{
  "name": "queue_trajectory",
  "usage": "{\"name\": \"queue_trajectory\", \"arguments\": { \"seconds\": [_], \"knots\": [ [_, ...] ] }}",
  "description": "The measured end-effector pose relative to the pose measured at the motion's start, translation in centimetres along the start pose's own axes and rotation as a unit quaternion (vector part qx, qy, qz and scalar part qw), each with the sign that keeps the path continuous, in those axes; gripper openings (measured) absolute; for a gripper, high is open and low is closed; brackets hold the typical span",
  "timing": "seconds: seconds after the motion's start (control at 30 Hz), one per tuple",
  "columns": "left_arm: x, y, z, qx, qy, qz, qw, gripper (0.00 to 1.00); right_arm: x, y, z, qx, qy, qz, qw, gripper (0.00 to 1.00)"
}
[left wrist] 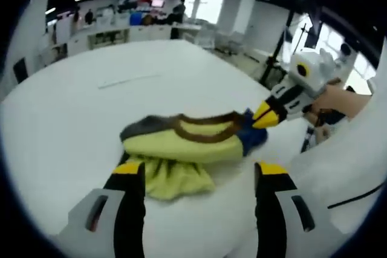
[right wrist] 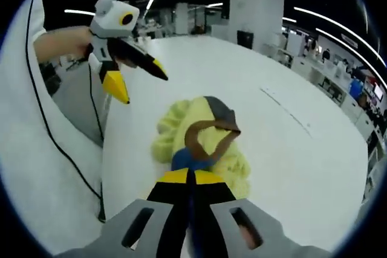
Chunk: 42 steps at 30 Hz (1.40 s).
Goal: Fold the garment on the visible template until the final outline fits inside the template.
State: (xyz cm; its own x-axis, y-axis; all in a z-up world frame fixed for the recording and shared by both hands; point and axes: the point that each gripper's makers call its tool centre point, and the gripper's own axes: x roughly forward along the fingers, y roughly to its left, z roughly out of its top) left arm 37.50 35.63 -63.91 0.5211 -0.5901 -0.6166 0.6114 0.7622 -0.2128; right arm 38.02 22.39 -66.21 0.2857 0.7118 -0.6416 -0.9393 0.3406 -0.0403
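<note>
- Your right gripper [right wrist: 190, 179] had its jaws clamped on the blue edge of the yellow garment [right wrist: 202, 134], at the end nearest you.
- Your left gripper [left wrist: 202, 173] hung just above the cloth, jaws spread wide and holding nothing.
- The garment lay bunched on the white table [left wrist: 181, 70], brown neckline [left wrist: 205, 126] showing on top.
</note>
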Motion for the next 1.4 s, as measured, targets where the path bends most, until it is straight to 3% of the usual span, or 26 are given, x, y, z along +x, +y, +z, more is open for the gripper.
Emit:
{"name": "queue_trajectory", "arguments": {
  "seconds": [0.83,1.4],
  "knots": [
    [3.5,-2.1,1.0,0.053,0.033,-0.057,0.9964,0.69,-3.3,3.8,-4.8,0.037,0.04,0.024,0.9982,0.01],
    [5.4,-3.2,1.1,0.073,0.052,-0.08,0.9927,0.68,-5.8,2.0,-8.1,0.065,0.072,-0.013,0.9952,0.01]
  ]
}}
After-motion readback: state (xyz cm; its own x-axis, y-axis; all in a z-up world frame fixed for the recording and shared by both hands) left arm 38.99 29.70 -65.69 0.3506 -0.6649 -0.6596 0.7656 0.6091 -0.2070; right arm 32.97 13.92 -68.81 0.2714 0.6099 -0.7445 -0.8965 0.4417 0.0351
